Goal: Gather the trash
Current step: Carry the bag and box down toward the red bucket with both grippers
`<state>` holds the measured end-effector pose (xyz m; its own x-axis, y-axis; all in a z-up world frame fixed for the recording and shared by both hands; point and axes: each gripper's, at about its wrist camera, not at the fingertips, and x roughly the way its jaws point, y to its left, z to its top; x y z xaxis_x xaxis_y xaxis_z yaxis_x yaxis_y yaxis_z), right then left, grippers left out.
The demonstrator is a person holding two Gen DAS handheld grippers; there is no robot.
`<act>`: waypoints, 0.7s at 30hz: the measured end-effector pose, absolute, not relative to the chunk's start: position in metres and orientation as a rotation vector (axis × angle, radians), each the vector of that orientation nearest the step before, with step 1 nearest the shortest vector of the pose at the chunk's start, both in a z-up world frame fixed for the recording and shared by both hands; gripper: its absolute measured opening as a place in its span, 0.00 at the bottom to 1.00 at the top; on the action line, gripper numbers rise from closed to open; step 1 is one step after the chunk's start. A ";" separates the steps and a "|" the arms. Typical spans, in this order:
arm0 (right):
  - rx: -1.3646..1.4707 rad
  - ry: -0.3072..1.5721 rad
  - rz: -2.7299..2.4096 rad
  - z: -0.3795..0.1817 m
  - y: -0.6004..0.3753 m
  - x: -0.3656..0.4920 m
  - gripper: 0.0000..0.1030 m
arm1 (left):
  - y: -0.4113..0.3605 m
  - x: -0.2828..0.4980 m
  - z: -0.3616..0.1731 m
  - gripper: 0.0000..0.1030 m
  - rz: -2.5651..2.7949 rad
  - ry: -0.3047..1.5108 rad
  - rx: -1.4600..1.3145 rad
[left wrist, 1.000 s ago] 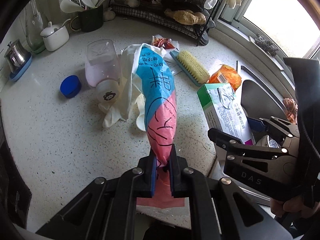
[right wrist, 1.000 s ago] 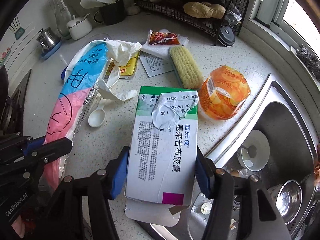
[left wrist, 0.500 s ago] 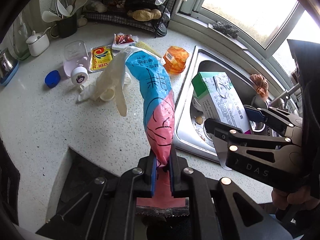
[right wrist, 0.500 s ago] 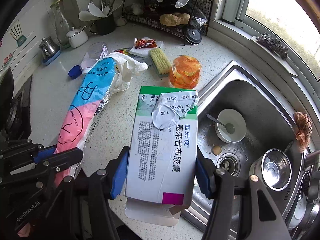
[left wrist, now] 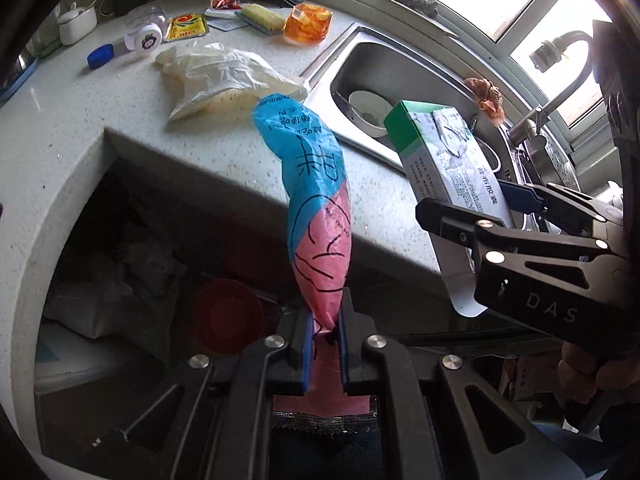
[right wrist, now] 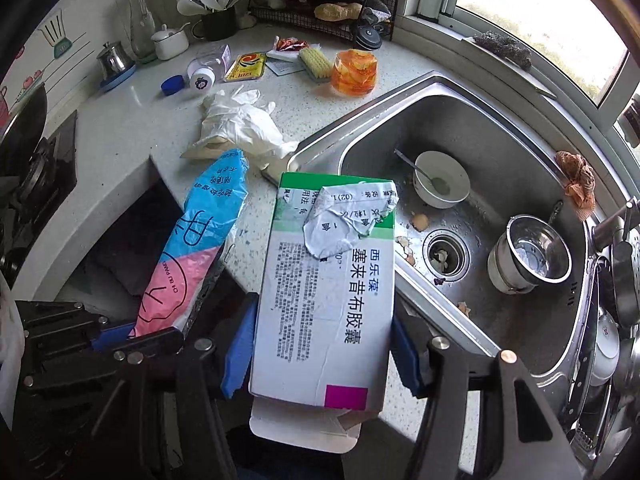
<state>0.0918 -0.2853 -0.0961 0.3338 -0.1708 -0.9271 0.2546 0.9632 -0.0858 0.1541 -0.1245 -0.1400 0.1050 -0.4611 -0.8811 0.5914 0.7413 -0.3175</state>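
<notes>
Left gripper [left wrist: 323,330] clamped nearly shut on pink end of crinkled blue-and-pink plastic wrapper [left wrist: 316,216], held off speckled stone worktop [left wrist: 72,120], over its near edge. Right gripper [right wrist: 322,354] half open, blue pads pressed on sides of flat white-and-green cardboard box [right wrist: 324,288], torn label on top face, flap open at near end; box held above stainless sink [right wrist: 500,128] edge. Crumpled translucent glove [right wrist: 240,120] lying on worktop, far left of sink.

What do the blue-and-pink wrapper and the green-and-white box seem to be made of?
Wrapper: thin glossy plastic film, probably foil-lined, since it crumples softly and shows a silvery crimped edge. Box: thin matte cardboard, judging by its folded flaps and torn paper label.
</notes>
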 end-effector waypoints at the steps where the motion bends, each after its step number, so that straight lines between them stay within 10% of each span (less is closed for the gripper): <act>1: 0.075 1.205 -0.272 -0.099 -0.281 0.087 0.56 | -0.118 0.148 -0.143 0.09 -0.772 1.249 0.116; 21: -0.021 1.408 0.026 -0.208 -0.186 0.098 0.56 | -0.009 0.136 -0.236 0.09 -0.447 1.431 -0.032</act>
<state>0.0982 -0.1864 -0.2082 0.1621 0.0058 -0.9868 -0.0311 0.9995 0.0008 0.1358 -0.0094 -0.2356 0.0722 -0.3161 -0.9460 0.2782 0.9172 -0.2852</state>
